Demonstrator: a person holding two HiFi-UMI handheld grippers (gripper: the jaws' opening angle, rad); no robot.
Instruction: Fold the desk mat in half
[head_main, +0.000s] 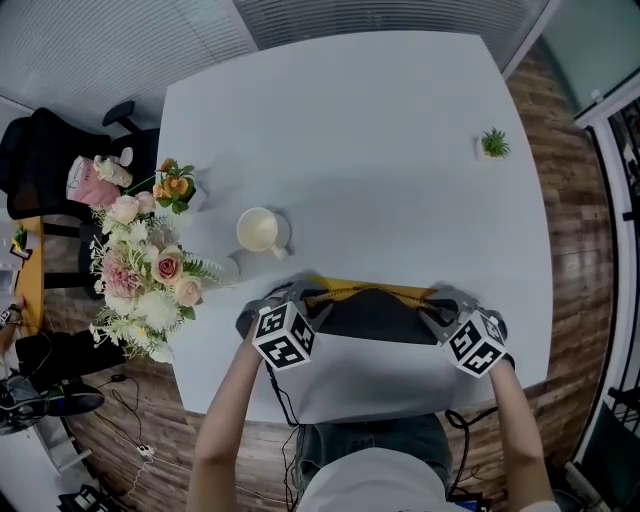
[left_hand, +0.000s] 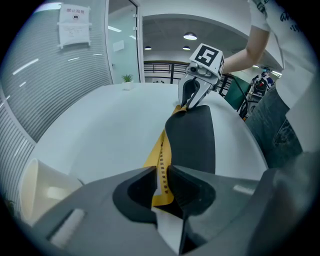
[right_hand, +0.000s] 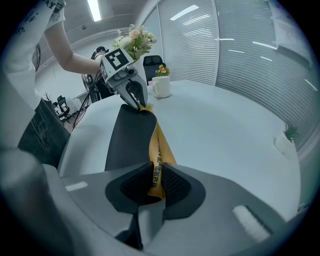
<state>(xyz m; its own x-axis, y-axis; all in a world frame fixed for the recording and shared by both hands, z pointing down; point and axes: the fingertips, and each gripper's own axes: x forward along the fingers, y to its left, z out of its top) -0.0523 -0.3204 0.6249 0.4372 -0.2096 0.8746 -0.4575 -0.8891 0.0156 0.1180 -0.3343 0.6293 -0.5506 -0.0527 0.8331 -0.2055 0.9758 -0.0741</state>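
Hidden: the ends of the desk mat (head_main: 375, 312) are covered by the marker cubes in the head view; the print on its yellow side cannot be read.
Mat: one, black over yellow, near the front edge of the table (head_main: 380, 150).
Left gripper (left_hand: 161, 182): jaws pressed onto the mat's left end.
Right gripper (right_hand: 156, 185): jaws pinched on the mat's right end.
Counted: two grippers, one mug (head_main: 260, 231), one bouquet (head_main: 150, 265), one small plant (head_main: 493, 144).

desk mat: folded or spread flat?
Folded over, not flat: mat shows yellow underside along its far edge, ends pinched in left gripper and right gripper. Edge alignment: cannot tell.
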